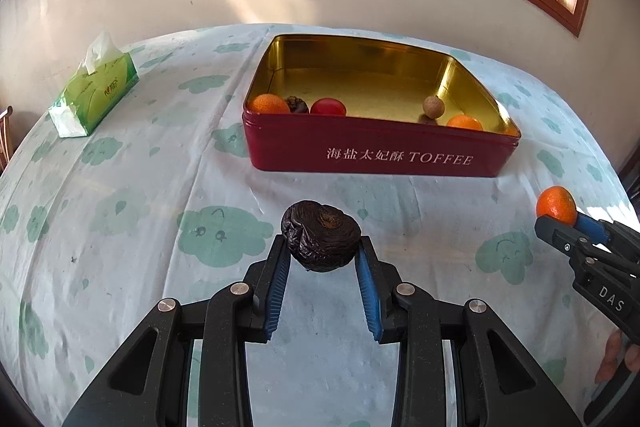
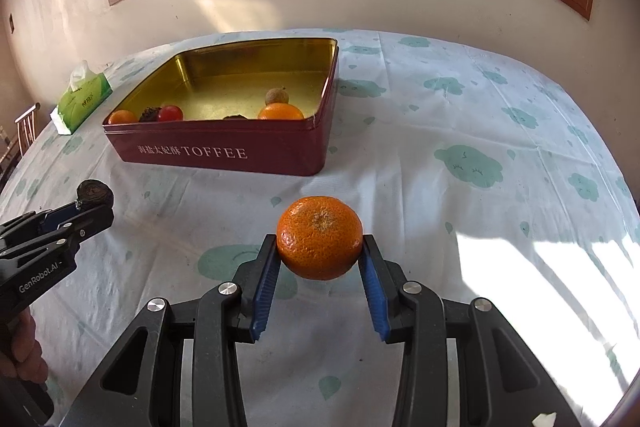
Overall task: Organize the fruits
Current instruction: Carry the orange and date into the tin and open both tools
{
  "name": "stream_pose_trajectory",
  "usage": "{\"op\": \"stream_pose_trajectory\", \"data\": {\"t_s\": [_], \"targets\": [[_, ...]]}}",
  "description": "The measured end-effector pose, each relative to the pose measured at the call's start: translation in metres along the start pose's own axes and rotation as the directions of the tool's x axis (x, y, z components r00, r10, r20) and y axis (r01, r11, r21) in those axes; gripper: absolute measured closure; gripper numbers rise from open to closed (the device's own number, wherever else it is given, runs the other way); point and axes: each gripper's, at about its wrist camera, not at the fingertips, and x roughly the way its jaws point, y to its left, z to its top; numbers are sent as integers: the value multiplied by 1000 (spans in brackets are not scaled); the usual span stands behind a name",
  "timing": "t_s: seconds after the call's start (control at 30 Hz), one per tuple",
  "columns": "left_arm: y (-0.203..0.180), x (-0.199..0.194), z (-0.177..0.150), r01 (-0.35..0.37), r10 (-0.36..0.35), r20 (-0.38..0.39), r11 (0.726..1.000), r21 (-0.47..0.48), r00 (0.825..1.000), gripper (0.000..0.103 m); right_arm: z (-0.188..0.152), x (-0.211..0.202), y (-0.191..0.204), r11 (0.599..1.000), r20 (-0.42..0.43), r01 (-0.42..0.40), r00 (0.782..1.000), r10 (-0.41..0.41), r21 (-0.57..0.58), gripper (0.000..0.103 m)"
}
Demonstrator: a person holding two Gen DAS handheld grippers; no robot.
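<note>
My left gripper (image 1: 322, 247) is shut on a dark wrinkled fruit (image 1: 320, 233), held above the tablecloth in front of the red toffee tin (image 1: 380, 155). My right gripper (image 2: 320, 247) is shut on a mandarin (image 2: 320, 237), also held above the cloth, to the right of the tin (image 2: 216, 155). Each wrist view shows the other gripper at its edge: the right gripper (image 1: 560, 223) with the mandarin (image 1: 556, 205), and the left gripper (image 2: 94, 207) with the dark fruit (image 2: 94, 191). Inside the tin lie two mandarins, a red fruit (image 1: 328, 106), another dark fruit and a small brown round fruit (image 1: 433, 105).
A green tissue pack (image 1: 96, 95) lies at the far left of the table. The table wears a white cloth with green cloud prints (image 2: 468, 163) and stands against a wall under a window. A chair back (image 2: 26, 125) shows past the left edge. Sunlight falls on the right side.
</note>
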Motion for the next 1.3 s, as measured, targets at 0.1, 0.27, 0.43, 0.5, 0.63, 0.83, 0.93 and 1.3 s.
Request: {"op": "stream_pose_trajectory", "data": {"t_s": [0.1,0.27,0.43,0.5,0.63,0.83,0.93,1.3], "targets": [[1,-8,12,7,-7,27,1000,3,1000,68,11,-7,6,1000,26,-9,1000,10,-15,66],[3,-20,44,22,-23,90,1000,11,996,68,34,-14,16,999,67,-26,997,29,-43,66],[1,-19,78,-2,-5,140,999,46,990,68,59,-11,26,997,86,-36,995,42,-73,66],[1,-11,89,1,-8,133,999,49,991,68,68,-4,28,996,80,-45,995,51,-79,66],[2,8,104,3,-8,108,999,46,994,68,83,13,31,995,60,-50,997,55,-85,66],[0,39,108,-11,7,63,997,70,998,68,92,41,38,993,21,-60,998,62,-100,66],[-1,49,108,-14,10,48,997,78,999,68,94,51,43,992,10,-62,998,63,-113,66],[-1,68,103,-30,30,-1,997,74,1000,68,93,67,48,991,-9,-66,998,66,-118,65]]}}
